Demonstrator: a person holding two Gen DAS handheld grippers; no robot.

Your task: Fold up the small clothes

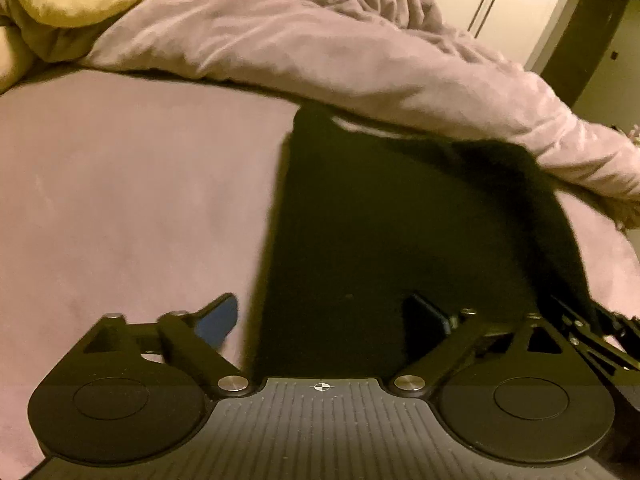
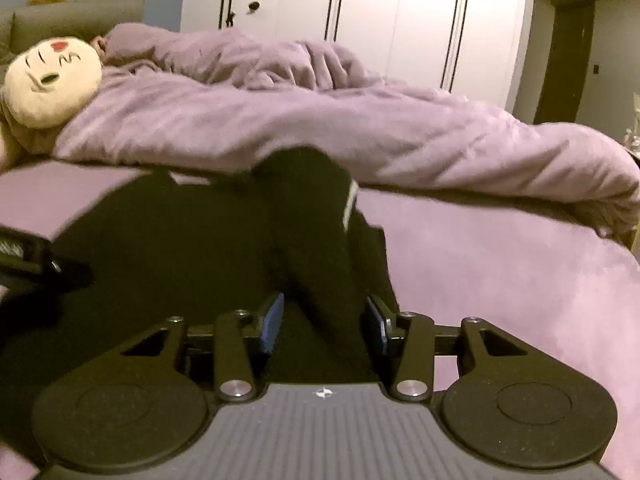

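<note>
A black garment [image 1: 400, 240] lies spread on the pink bed sheet [image 1: 120, 200]. My left gripper [image 1: 322, 318] stands wide open low over its near left edge. One blue pad [image 1: 218, 322] is over the sheet and the other over the cloth, with nothing pinched. In the right wrist view the black garment [image 2: 180, 248] rises in a ridge with a white stripe [image 2: 350, 204]. My right gripper [image 2: 324, 324] has its jaws partly apart with that ridge filling the gap. Black cloth hides whether the pads press on it. Each gripper shows at the edge of the other's view.
A rumpled pink duvet [image 2: 360, 132] lies across the bed just beyond the garment. A cream plush toy [image 2: 52, 80] rests at the far left. White wardrobe doors [image 2: 380, 12] stand behind the bed. Bare sheet [image 2: 500, 280] stretches to the right of the garment.
</note>
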